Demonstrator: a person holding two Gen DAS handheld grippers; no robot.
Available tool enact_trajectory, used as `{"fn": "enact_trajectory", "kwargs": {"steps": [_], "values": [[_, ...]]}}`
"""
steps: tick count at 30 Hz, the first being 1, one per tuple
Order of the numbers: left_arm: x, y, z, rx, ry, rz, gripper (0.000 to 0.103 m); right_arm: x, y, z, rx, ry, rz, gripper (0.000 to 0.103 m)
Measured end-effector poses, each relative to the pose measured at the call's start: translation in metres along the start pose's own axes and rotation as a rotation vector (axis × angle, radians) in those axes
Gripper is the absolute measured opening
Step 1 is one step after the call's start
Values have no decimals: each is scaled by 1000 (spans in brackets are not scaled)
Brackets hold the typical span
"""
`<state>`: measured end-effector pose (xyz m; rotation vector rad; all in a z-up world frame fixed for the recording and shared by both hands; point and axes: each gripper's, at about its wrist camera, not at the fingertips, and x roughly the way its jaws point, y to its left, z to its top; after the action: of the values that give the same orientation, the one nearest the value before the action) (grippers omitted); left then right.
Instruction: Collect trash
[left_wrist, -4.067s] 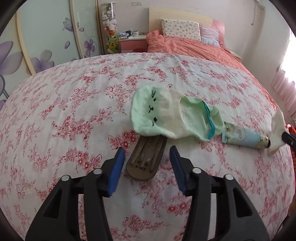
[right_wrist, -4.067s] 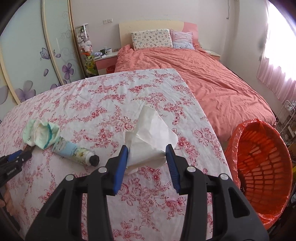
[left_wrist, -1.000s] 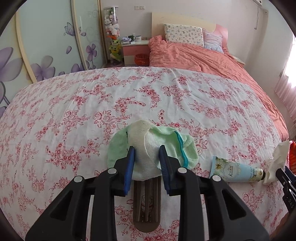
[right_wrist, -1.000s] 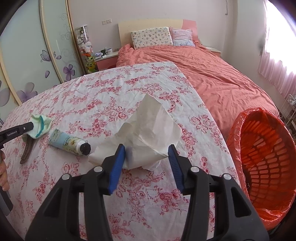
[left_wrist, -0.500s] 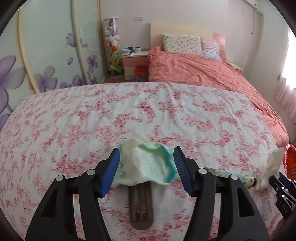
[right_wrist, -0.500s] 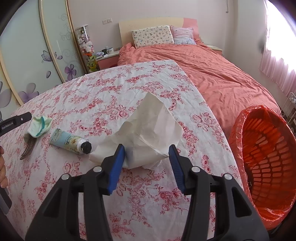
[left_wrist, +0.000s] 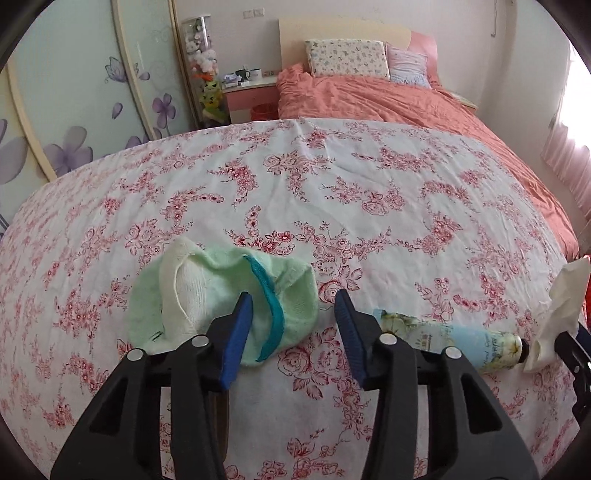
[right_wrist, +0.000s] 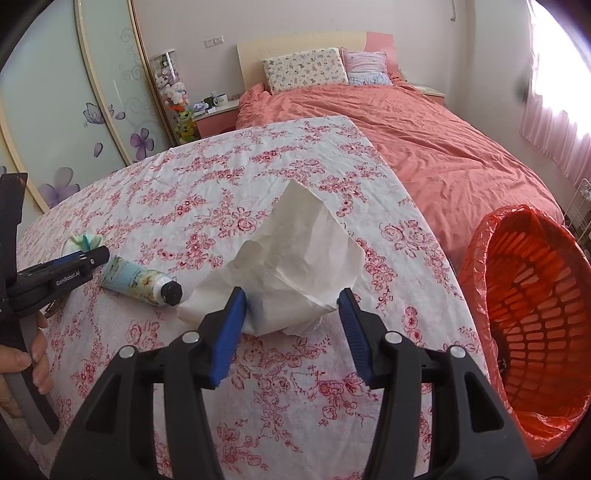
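A crumpled white tissue (right_wrist: 295, 258) lies on the floral tablecloth (right_wrist: 221, 192); its near end sits between the open jaws of my right gripper (right_wrist: 291, 325), and it also shows in the left wrist view (left_wrist: 561, 310). My left gripper (left_wrist: 293, 332) is open and empty over the cloth. A green sock (left_wrist: 221, 299) lies just left of it, partly behind the left finger. A cream tube (left_wrist: 454, 339) with a black cap lies to its right, also in the right wrist view (right_wrist: 140, 280).
An orange trash basket (right_wrist: 532, 310) with a red liner stands off the table's right edge. A brown comb (left_wrist: 221, 413) lies under my left gripper. A bed with a salmon cover (right_wrist: 424, 140) is beyond the table. Wardrobe doors (left_wrist: 74, 92) stand at left.
My left gripper opened, let go of the green sock, and shifted right, so the sock now lies to its left. My right gripper stays open around the tissue.
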<state>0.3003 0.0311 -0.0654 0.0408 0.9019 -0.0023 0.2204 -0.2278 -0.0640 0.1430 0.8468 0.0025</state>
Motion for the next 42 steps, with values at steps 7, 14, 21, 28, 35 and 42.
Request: {"fn": "enact_trajectory", "kwargs": {"steps": [7,14,21,28,35,42], "values": [[-9,-2,-4,-8,-31,-82,6,1,-1,0,7,3,2,54],[-38,-20,-28,108,-71,-223,6,2,-5,0,17,9,7,56],[-25,-5,-31,27,-21,-188,14,4,-7,1,31,24,8,63],[-27,-1,-33,13,-20,-205,16,5,-9,1,34,28,11,63],[-29,8,-36,-19,-21,-167,61,3,0,0,-14,19,-3,54],[-27,11,-33,-12,-25,-171,35,3,-5,0,6,27,22,54]]}}
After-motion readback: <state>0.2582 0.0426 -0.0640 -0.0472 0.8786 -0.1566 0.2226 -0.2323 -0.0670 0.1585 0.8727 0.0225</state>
